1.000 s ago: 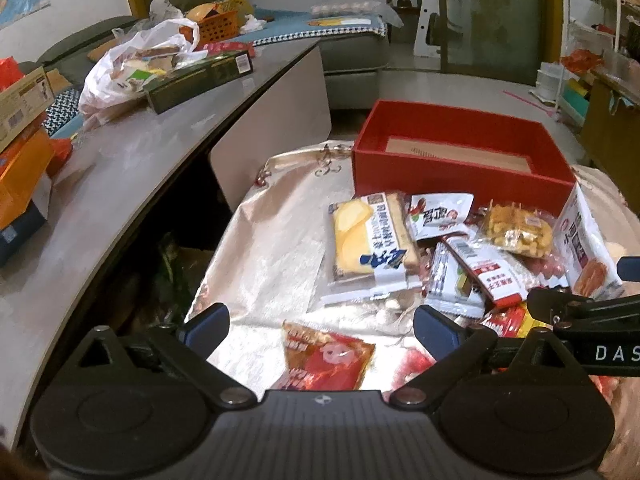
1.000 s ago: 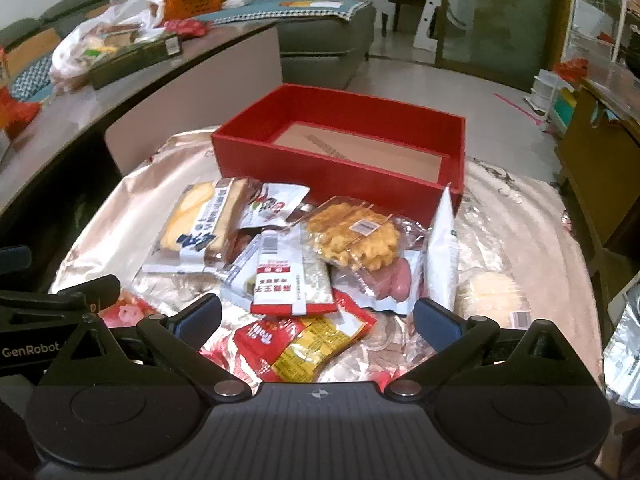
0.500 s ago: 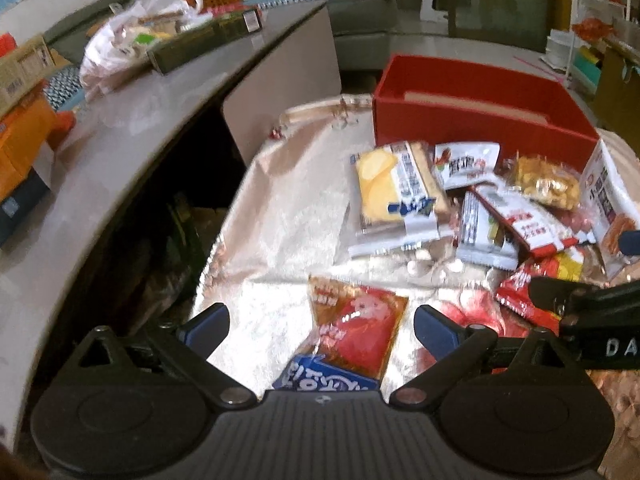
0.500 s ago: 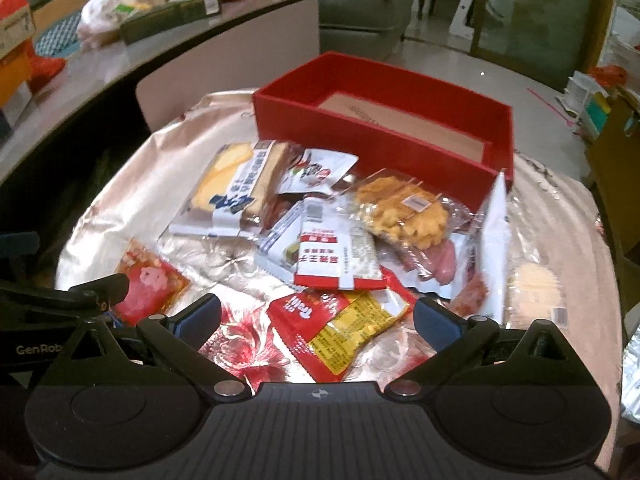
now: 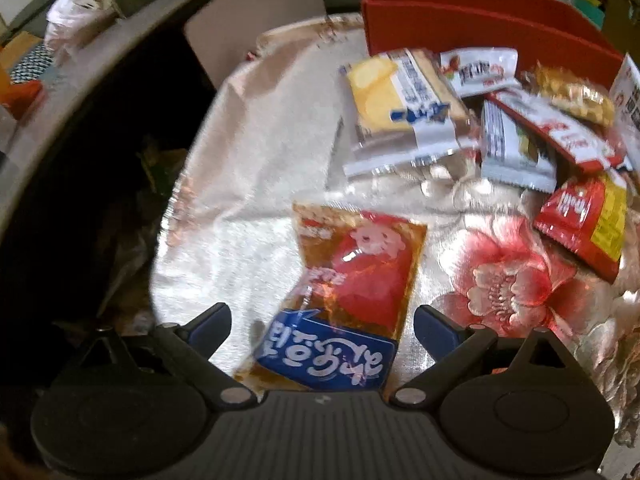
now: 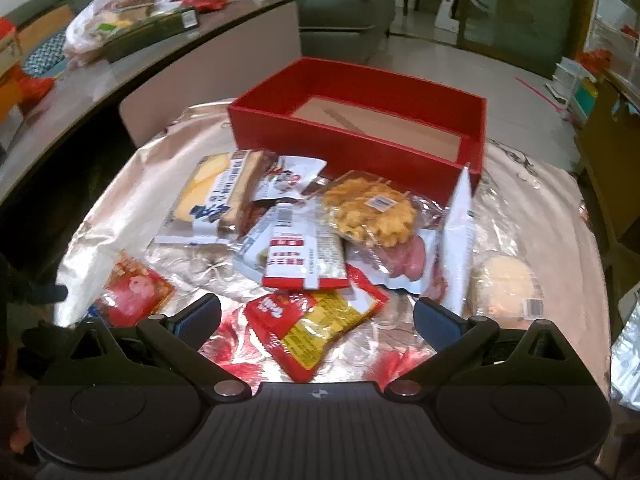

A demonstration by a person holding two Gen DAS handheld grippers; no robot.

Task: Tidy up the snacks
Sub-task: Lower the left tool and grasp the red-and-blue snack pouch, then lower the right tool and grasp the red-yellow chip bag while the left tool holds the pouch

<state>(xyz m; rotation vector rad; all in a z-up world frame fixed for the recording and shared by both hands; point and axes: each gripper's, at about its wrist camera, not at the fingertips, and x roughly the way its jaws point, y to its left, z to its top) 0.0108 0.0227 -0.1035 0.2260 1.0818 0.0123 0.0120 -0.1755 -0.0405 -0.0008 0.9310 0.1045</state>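
An open red box [image 6: 360,120] stands at the far side of a shiny flowered cloth [image 5: 260,184]; it also shows in the left wrist view [image 5: 460,24]. Several snack packets lie in a heap before it. A red and blue packet [image 5: 348,292] lies apart at the near left, between the open fingers of my left gripper [image 5: 322,330]; it shows in the right wrist view too [image 6: 132,292]. My right gripper [image 6: 316,322] is open and empty over a red and yellow packet [image 6: 316,328], also visible in the left wrist view [image 5: 584,224].
A yellow bread packet [image 6: 216,200], a waffle packet [image 6: 372,212], a red and white packet [image 6: 304,260] and a round cake [image 6: 506,292] lie in the heap. A grey curved counter [image 6: 80,92] with bags runs along the left. A dark gap [image 5: 80,200] lies beside the table.
My left gripper has moved down and toward the red and blue packet, which now lies between its fingers. My right gripper has pulled back a little; the right gripper's tip has left the left view.
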